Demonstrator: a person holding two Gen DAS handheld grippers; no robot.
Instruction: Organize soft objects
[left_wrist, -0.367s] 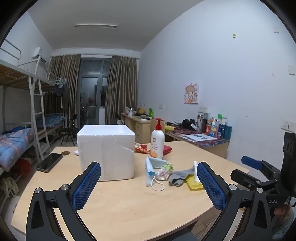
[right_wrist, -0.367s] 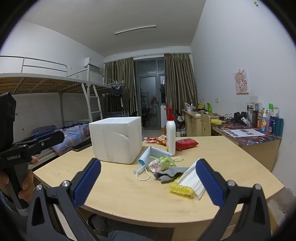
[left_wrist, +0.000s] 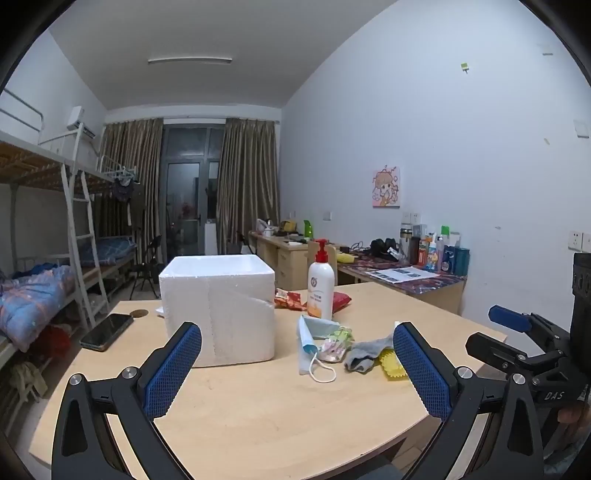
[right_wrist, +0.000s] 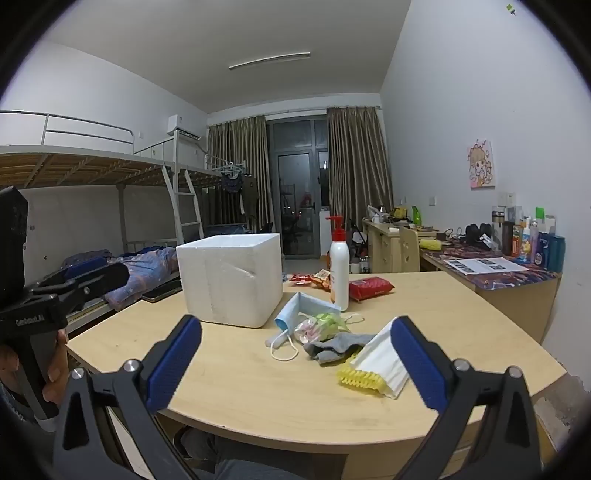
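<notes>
Pale wooden bench (right_wrist: 258, 391) with a rounded near edge, carrying a white foam box (right_wrist: 231, 278) left of centre. Just right of the box, a loose heap of soft objects: blue face mask (right_wrist: 291, 317), clear bag with green and pink contents (right_wrist: 319, 326), grey sock (right_wrist: 338, 347), white tissue pack (right_wrist: 382, 360) lying over a yellow ridged piece (right_wrist: 358, 378). Behind the heap, upright white pump bottle (right_wrist: 338, 269) with red snack packets (right_wrist: 371, 288) beside it. Dark phone (left_wrist: 107, 331) flat at the far left edge. Dormitory room around: metal bunk bed (left_wrist: 55, 206) along the left wall, brown curtains (left_wrist: 245, 184) framing a glass door, cluttered desk (left_wrist: 402, 273) along the right wall.

Left hand-held gripper (left_wrist: 297, 365) and right hand-held gripper (right_wrist: 295, 362) both spread wide, nothing between the pads, short of the heap and level above the near edge.

Compared with a moment ago: same layout, same spread, heap untouched.
</notes>
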